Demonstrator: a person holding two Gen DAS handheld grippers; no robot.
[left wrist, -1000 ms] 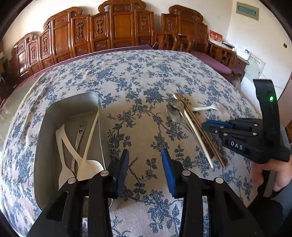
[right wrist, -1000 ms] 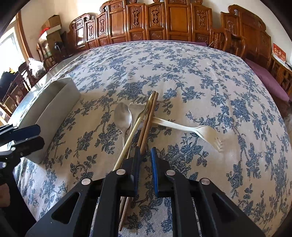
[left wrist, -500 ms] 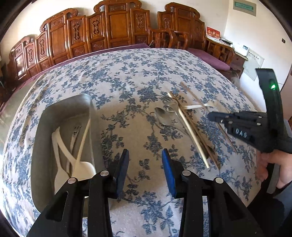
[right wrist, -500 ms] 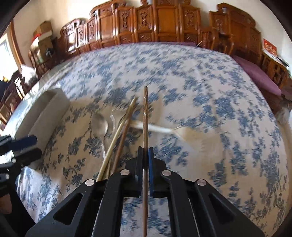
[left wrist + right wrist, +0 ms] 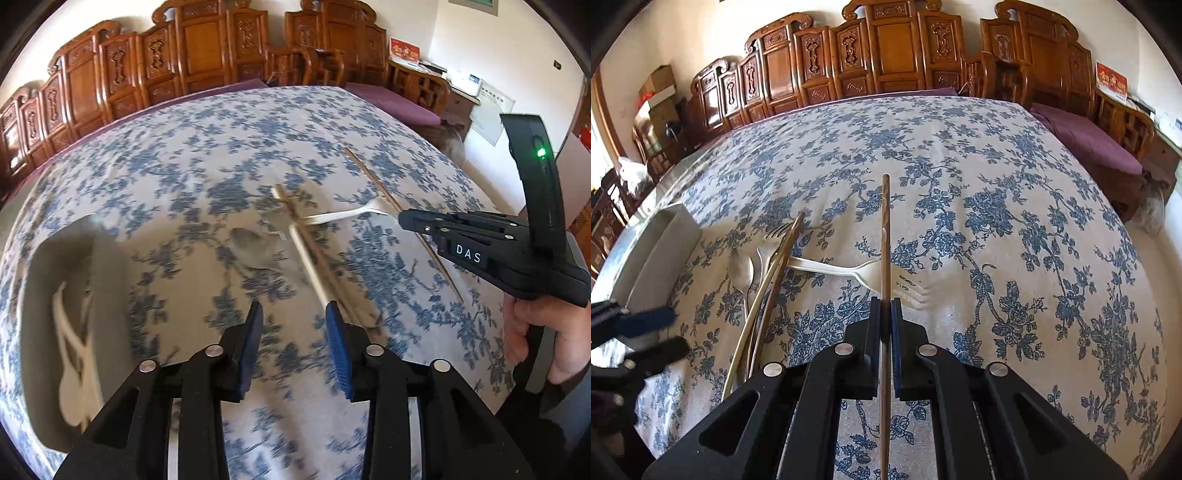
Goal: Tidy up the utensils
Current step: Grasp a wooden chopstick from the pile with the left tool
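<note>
My right gripper is shut on a brown wooden chopstick, held above the floral tablecloth; it also shows in the left wrist view. On the cloth lie a white plastic fork, a metal spoon, a metal fork and more chopsticks. A grey metal tray at the left holds white plastic utensils. My left gripper is open and empty, near the chopsticks and spoon. The right gripper appears at the right.
The round table carries a blue floral cloth. Carved wooden chairs ring its far side. A purple cushioned bench stands at the right. The tray's wall shows at the left in the right wrist view.
My right gripper closed on one chopstick and lifted it off the pile. My left gripper moved right, from beside the tray toward the utensils, staying open.
</note>
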